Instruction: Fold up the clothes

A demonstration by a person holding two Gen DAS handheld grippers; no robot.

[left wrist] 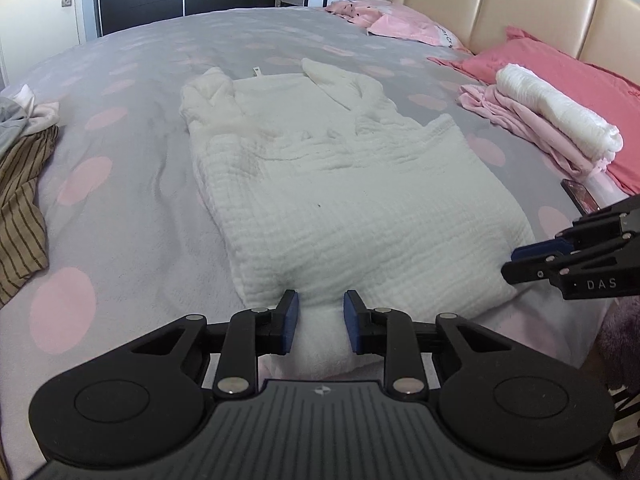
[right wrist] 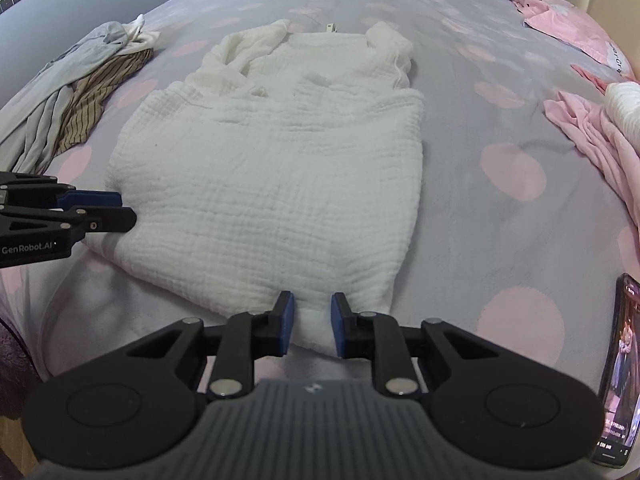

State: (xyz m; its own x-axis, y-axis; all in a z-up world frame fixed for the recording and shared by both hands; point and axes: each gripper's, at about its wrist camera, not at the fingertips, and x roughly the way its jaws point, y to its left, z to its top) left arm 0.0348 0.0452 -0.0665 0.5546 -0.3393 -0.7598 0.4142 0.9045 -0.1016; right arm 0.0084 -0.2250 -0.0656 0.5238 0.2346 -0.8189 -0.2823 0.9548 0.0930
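Blue-padded left gripper point(left wrist: 319, 322) and right gripper point(right wrist: 312, 324) both sit part open over the near hem of a crinkly white muslin garment point(left wrist: 320, 184), not clamped. "GenRobot.AI" and "DAS" read on their sides. Garment lies flat mid-bed on a grey pink-spotted duvet point(right wrist: 500, 128); phone point(right wrist: 618, 372) at 4 o'clock.

White letters "DAS" stand on the black body of the right gripper point(left wrist: 520, 258). "GenRobot.AI" stands in white on the black body of the left gripper point(right wrist: 120, 208). Lettering on the pink pillowcase point(left wrist: 416, 26) is too small to read.
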